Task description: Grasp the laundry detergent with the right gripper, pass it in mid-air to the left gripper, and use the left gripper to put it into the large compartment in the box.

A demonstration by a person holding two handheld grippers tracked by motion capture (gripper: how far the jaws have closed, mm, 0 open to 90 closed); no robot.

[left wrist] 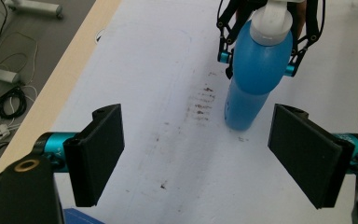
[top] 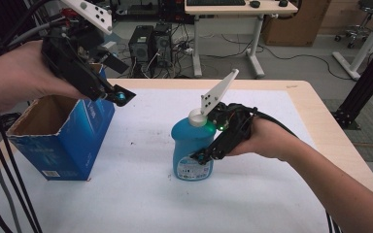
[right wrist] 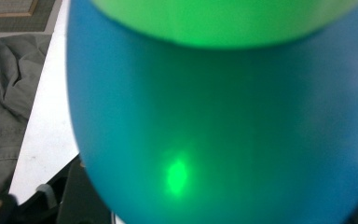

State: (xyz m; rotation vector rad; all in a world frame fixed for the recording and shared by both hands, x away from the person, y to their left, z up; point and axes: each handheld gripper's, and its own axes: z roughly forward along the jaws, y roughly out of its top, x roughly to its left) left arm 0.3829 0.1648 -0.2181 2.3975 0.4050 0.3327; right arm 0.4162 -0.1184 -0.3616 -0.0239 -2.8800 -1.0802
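The blue bottle point(top: 193, 150) stands upright on the worktop point(top: 141, 204), well to the right of the open blue box point(top: 60, 136), and the right claw point(top: 209, 155) has its jaws set on either side of the bottle's body, apparently closed on it. The left claw point(top: 121, 96) hangs wide open and empty above the box's near corner. I judge the grasp about made; lifting and carrying the bottle, likely to the box, remain.

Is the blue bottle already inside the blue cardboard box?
No: in the high view the blue bottle stands upright on the white table cover, apart from the open blue cardboard box, with the right gripper around its body.
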